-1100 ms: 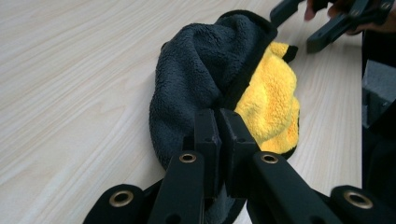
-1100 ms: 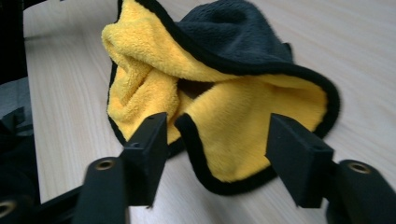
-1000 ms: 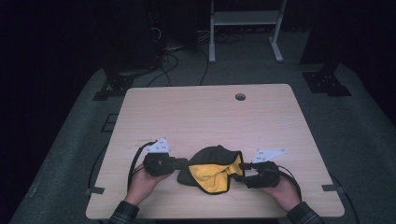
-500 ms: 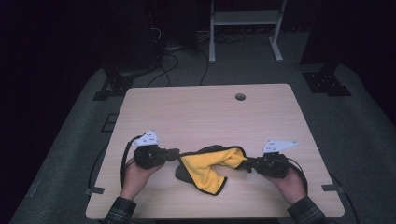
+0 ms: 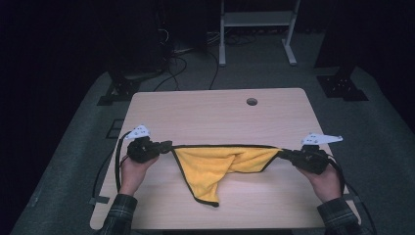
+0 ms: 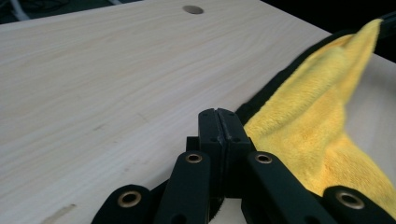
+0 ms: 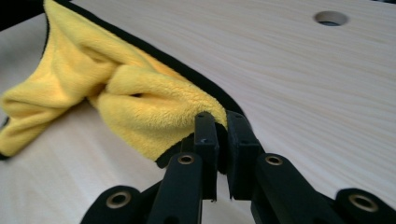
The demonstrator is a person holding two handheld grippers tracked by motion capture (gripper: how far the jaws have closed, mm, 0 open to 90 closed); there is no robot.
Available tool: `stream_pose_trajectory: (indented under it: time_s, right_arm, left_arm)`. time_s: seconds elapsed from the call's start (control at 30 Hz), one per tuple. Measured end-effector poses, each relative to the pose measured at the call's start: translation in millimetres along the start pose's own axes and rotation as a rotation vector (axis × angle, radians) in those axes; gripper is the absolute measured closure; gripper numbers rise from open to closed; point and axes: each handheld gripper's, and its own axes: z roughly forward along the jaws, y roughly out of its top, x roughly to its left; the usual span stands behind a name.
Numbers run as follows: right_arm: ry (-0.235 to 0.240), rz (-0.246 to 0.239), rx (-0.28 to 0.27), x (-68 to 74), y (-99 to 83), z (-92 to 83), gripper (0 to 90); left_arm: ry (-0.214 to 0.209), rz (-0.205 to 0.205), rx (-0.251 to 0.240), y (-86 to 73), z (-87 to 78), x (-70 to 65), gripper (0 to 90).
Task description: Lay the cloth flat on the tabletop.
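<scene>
Free room and obstacles on the table (image 5: 215, 110).
A yellow cloth (image 5: 215, 164), stretched taut between the left gripper (image 5: 165, 145) and right gripper (image 5: 286, 155), spans the near half and bars passage across it; its lower corner hangs toward the near edge. Beyond the cloth the tabletop lies bare up to a small round hole (image 5: 251, 101) near the far edge.

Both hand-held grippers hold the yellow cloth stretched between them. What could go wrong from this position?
1. Each hand-held gripper, left and right, pinches only a corner of the yellow cloth at its black edge, so more pulling could make a corner slip out.
2. The cloth is not flat: a fold bunches near the right corner and the lower corner lies on the table. Laying it down this way could leave a crease.
</scene>
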Motion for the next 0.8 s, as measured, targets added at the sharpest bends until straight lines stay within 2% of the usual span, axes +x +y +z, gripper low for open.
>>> stream_pose_trajectory:
  time_s: [0.1,0.13,0.23,0.3,0.33,0.37,0.47,0.57,0.67,0.7,0.8]
  right_arm:
    - [-0.028,0.015,0.011,-11.9,0.0,3.5,83.6]
    - [-0.032,0.016,0.014,-13.1,-0.3,6.0,83.6]
    - [-0.042,0.005,0.032,-14.4,-0.3,11.7,83.5]
    - [-0.024,0.000,0.035,-15.4,-0.9,13.6,82.3]
    - [-0.006,-0.003,0.033,-15.7,-1.6,14.0,80.1]
    - [0.033,-0.006,0.026,-15.6,-2.9,13.3,74.6]
    - [0.057,-0.007,-0.001,-15.7,-3.5,8.7,60.7]
    - [0.044,0.004,-0.069,-17.4,0.1,-1.1,56.0]
    - [0.028,0.009,-0.082,-19.1,1.2,-3.3,56.1]
    - [-0.001,0.022,-0.073,-23.0,0.7,-1.4,56.1]
    - [-0.002,0.041,-0.059,-28.6,-1.3,5.7,55.9]
  left_arm:
    - [0.028,0.006,0.004,1.6,8.2,6.2,89.6]
    - [0.047,0.017,0.016,2.0,15.8,8.4,89.6]
    - [0.051,0.025,0.025,2.4,22.2,9.3,89.6]
    - [0.048,0.030,0.026,1.9,25.7,8.2,89.5]
    - [0.044,0.038,0.029,1.5,25.9,6.7,89.5]
    - [0.040,0.043,0.023,1.2,25.7,5.5,89.4]
    - [0.034,0.049,0.016,1.7,23.7,4.0,89.3]
    - [0.030,0.050,0.013,1.8,23.1,3.9,89.3]
    - [0.028,0.051,0.013,1.8,23.6,3.6,89.2]
    - [0.024,0.048,0.014,1.5,24.4,3.9,89.2]
    - [0.023,0.046,0.015,1.0,25.4,4.5,89.1]
